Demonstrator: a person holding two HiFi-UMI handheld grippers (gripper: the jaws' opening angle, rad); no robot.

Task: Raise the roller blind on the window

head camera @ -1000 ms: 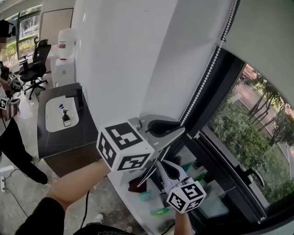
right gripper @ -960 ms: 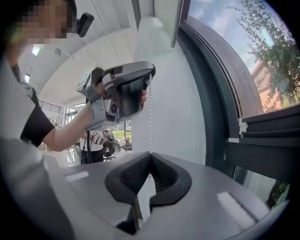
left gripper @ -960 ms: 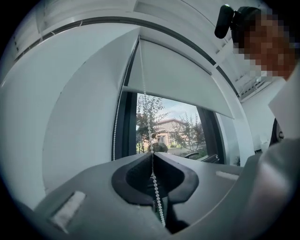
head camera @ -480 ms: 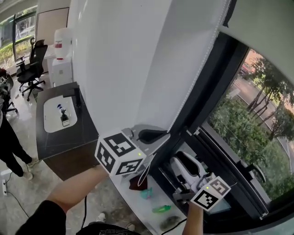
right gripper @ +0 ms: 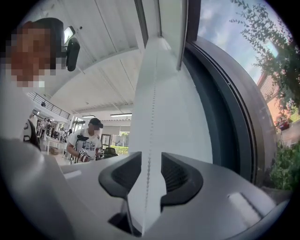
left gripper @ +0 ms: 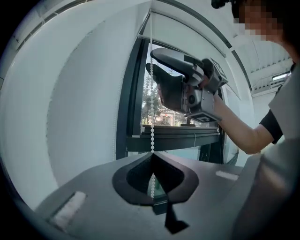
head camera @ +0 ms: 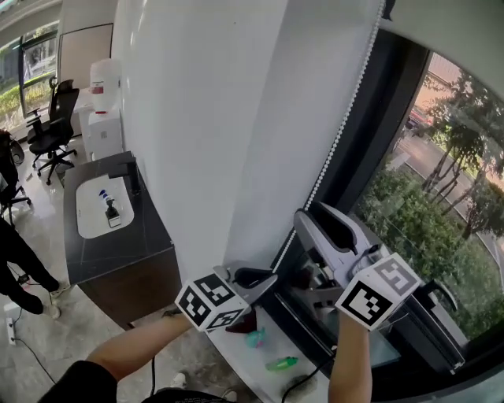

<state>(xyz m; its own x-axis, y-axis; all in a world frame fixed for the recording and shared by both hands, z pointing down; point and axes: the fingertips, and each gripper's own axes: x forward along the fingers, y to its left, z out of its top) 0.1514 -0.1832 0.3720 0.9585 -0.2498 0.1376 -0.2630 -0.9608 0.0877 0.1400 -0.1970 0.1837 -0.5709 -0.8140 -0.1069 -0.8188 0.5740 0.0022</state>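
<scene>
The white bead chain (head camera: 340, 134) of the roller blind (head camera: 445, 22) hangs down the edge of the dark window frame. My left gripper (head camera: 268, 276) is low on it, shut on the chain (left gripper: 152, 108), whose beads run straight into its closed jaws (left gripper: 152, 157). My right gripper (head camera: 309, 217) is higher up, just above the left one. Its jaws are wide apart and closing, and the chain (right gripper: 150, 117) runs between them without touching the pads (right gripper: 149, 161). From the left gripper view the right gripper (left gripper: 183, 84) shows up beside the chain.
A white wall panel (head camera: 228, 118) stands left of the window. Below lies a sill (head camera: 260, 370) with small green items. A dark cabinet (head camera: 118, 236), office chairs (head camera: 55, 130) and a person (head camera: 16, 244) are at the left. A window handle (head camera: 437, 297) sticks out at the right.
My left gripper has come down with the chain in it. My right gripper has let go below, opened and risen from under the left gripper to above it.
</scene>
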